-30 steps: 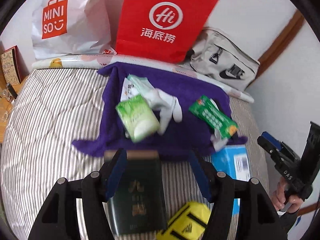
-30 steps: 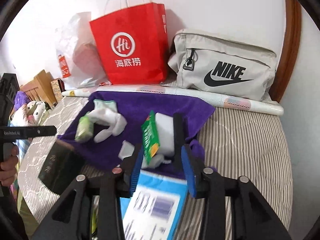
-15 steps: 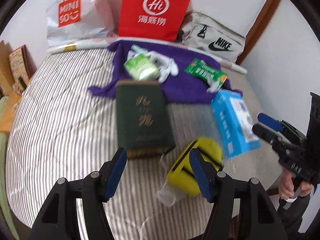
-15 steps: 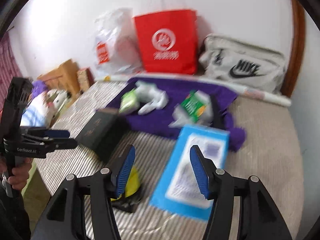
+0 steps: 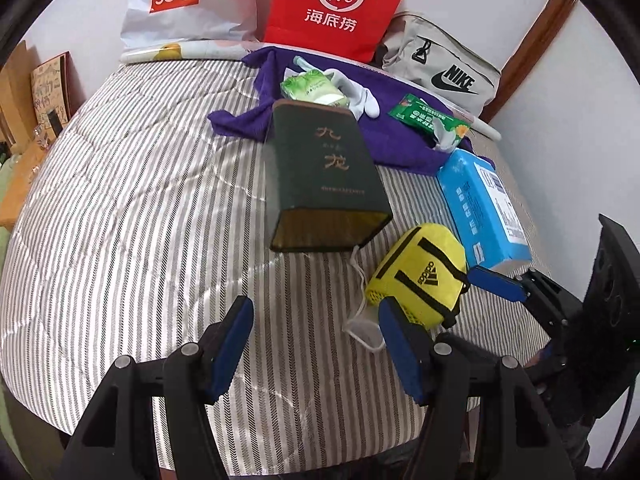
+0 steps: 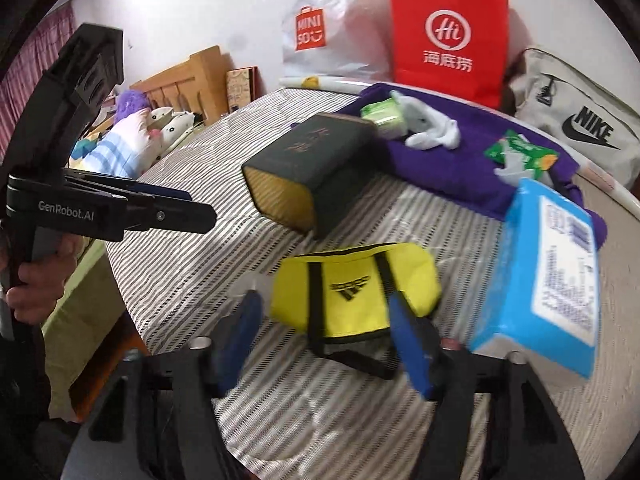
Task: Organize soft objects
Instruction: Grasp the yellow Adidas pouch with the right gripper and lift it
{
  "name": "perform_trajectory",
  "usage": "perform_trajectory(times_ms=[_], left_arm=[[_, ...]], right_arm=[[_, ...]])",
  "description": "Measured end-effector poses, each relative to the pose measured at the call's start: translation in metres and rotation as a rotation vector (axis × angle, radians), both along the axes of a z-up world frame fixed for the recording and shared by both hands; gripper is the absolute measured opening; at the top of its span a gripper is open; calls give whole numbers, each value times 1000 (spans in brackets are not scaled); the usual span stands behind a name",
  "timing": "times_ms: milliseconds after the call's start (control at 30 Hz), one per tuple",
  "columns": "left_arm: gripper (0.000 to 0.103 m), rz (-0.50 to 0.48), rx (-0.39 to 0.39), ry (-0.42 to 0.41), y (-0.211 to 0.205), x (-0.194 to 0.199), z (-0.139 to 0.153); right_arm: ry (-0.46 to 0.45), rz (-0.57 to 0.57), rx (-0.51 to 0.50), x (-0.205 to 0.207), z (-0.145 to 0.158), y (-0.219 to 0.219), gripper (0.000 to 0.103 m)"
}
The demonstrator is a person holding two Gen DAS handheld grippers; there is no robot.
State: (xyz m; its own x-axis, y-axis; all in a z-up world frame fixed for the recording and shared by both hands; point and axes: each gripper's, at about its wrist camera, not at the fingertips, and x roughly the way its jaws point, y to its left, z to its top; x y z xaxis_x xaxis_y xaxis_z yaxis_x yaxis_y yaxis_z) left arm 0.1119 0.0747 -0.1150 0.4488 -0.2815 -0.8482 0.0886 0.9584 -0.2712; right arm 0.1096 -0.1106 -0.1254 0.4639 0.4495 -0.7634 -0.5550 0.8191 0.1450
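With both sets of jaws spread wide and empty, the right gripper [image 6: 324, 344] hovers just short of the small yellow fabric duffel-shaped pouch [image 6: 352, 284] lying on the striped quilted bed [image 5: 120, 208] beside the dark green box [image 5: 324, 176]; a sound grasp would likely close across the pouch's soft middle, clear of its black straps, while the left gripper [image 5: 316, 344] waits nearby.

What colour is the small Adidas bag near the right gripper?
Yellow with black straps and logo; the small Adidas bag shows best in the right wrist view.

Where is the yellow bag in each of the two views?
Left wrist: yellow bag lies lower right, beside the right finger.
Right wrist: yellow bag lies at lower centre, ahead of the open claw.
Shared landmark: the dark green box behind it.
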Motion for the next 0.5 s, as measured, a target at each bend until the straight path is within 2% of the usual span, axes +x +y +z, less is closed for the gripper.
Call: perform_trajectory(times_ms=[333, 400, 433, 467, 500], left_arm=[[63, -15, -20, 27, -2, 3, -13], [63, -16, -21, 30, -1, 2, -15], [63, -17, -19, 31, -2, 2, -16], [63, -18, -17, 33, -1, 2, -17], [63, -20, -15, 35, -1, 1, -18]], right_arm=[[-15, -41, -83, 7, -24, 15, 75], [-35, -46, -119, 7, -29, 19, 68], [-45, -50, -134, 7, -30, 20, 60], [-45, -48, -133, 6, -31, 20, 60], [-43, -47, -120, 6, -30, 19, 55]])
